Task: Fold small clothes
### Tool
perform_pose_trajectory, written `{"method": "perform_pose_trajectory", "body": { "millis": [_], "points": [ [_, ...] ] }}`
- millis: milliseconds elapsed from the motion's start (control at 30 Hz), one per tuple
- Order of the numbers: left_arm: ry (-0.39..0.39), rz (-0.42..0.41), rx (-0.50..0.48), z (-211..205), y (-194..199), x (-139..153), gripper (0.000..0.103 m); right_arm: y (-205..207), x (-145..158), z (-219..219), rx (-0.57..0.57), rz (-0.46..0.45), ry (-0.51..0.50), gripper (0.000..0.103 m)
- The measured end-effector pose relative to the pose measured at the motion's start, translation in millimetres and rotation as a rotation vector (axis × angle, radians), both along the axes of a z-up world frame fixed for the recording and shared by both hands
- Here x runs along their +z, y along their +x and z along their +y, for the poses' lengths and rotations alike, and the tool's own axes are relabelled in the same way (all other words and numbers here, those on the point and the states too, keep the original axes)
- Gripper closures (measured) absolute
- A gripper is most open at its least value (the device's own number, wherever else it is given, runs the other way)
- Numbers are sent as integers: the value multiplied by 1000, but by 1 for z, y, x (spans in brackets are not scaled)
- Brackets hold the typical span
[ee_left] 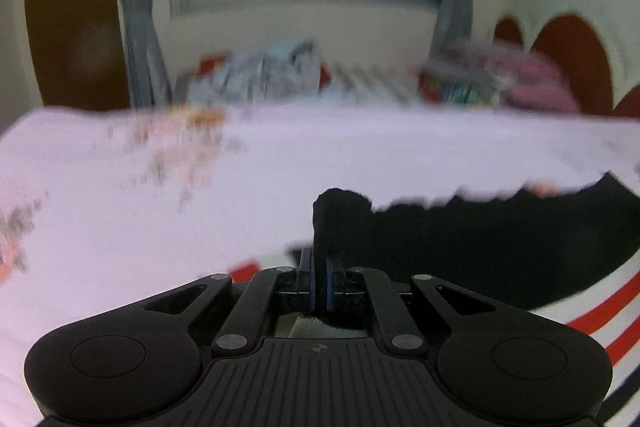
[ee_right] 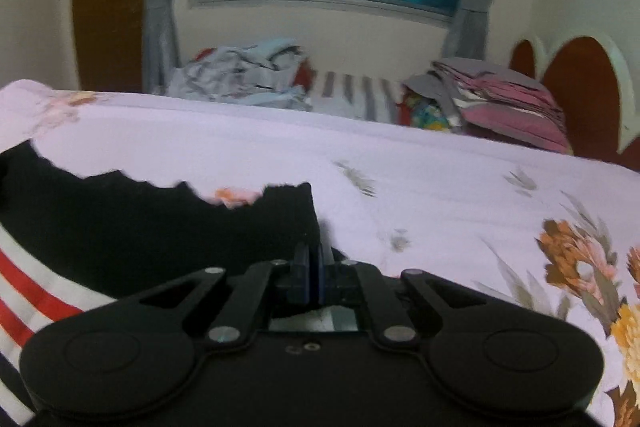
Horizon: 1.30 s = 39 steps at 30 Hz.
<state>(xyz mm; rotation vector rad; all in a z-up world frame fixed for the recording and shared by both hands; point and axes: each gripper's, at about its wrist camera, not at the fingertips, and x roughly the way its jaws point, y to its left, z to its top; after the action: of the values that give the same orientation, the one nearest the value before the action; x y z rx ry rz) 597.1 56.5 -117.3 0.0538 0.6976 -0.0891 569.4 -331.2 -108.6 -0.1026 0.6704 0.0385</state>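
Gripping one corner each, both tools are closed flat on the same black garment. Left tool [ee_left: 319,277]: pads together, a black corner [ee_left: 340,211] pinched between them and standing up at 12 o'clock from the tips. Right tool [ee_right: 314,269]: pads together on the other black corner [ee_right: 294,211], also at 12 o'clock.

Garment [ee_right: 132,227]: one piece, black, scalloped far edge, lying on the bed [ee_right: 420,171]; it spreads toward 3 o'clock in the left view and toward 9 o'clock in the right view. Red and white stripes [ee_right: 28,303] show along its near side; whether they belong to the garment, cannot tell.

Counts: tools 2; black garments 1; clothes piles at the far side of the bed 2, one pale heap [ee_right: 244,75] at 11 o'clock, one folded pink-grey stack [ee_right: 504,91] at 1 o'clock. Left view blurred.
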Motion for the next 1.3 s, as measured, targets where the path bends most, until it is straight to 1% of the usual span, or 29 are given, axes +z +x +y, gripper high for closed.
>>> {"method": "perform_pose_trajectory", "body": {
  "millis": [33,67,100,200,233,267,300,333,367,400,467,500,567,667,733,767,800,867,900,933,967,1000,1033,1067,1100,1133,1200,1233,1300],
  "points": [
    [12,38,12,1,5,-13,99,5,-11,-2,-10,49,-4,99],
    [-5,31,22,2,5,-18,99,6,-20,-3,-13,59,-14,99],
    [-7,26,29,2,5,-18,99,5,-21,-2,-11,43,-24,99],
    [33,20,17,-3,3,-17,99,7,-20,1,-22,43,-39,97],
    [34,23,17,-3,3,-15,91,6,-19,4,-32,37,-52,88],
    [38,23,26,-3,2,-10,82,3,-12,7,-53,7,-69,78],
    [42,3,26,-6,-3,-2,62,-4,-4,11,-52,-40,-68,60],
    [47,-38,13,-11,-9,6,59,-9,3,15,-36,-84,-45,59],
    [57,-73,-32,-24,-17,16,59,-12,7,21,-10,-89,-9,59],
    [63,-77,-81,-37,-20,20,59,-11,9,30,28,-73,22,60],
    [64,-42,-171,-69,-19,22,55,-6,6,53,99,-37,59,62],
    [59,-10,-199,-83,-18,18,50,-3,3,69,135,-14,73,63],
    [50,22,-229,-105,-18,9,48,1,-4,90,177,15,78,63],
    [23,54,-204,-113,-19,-1,47,8,-16,107,209,83,48,62],
    [27,48,-172,-99,-19,-4,40,6,-21,96,209,82,21,62],
    [35,38,-152,-86,-21,-5,39,2,-20,86,190,80,15,62],
    [57,28,-118,-69,-25,-6,39,-1,-18,68,144,76,2,64],
    [72,10,-63,-33,-34,-12,39,-9,-18,34,12,50,-56,65],
    [67,14,-54,-22,-35,-13,39,-13,-21,11,-28,53,-42,63],
    [48,13,-68,-15,-37,-13,39,-16,-22,-4,-29,64,18,56],
    [53,12,-68,-17,-36,-13,39,-16,-22,-12,-26,75,62,56],
    [70,14,-58,-22,-35,-11,39,-16,-18,-12,-28,79,57,57],
    [88,12,-48,-27,-36,-8,39,-17,-13,-8,-42,69,37,60],
    [95,-10,-54,-36,-42,-1,39,-21,-6,-1,-61,39,14,62],
    [86,-38,-73,-43,-48,6,38,-27,1,8,-57,9,14,65],
    [73,-54,-98,-52,-56,12,38,-33,6,17,-27,-11,36,65],
    [52,-61,-142,-72,-70,16,38,-40,9,45,76,4,45,66],
    [38,-53,-167,-82,-76,16,38,-42,8,58,118,10,33,67],
    [35,-30,-201,-101,-82,11,38,-48,1,84,191,38,35,65]
  ]
}}
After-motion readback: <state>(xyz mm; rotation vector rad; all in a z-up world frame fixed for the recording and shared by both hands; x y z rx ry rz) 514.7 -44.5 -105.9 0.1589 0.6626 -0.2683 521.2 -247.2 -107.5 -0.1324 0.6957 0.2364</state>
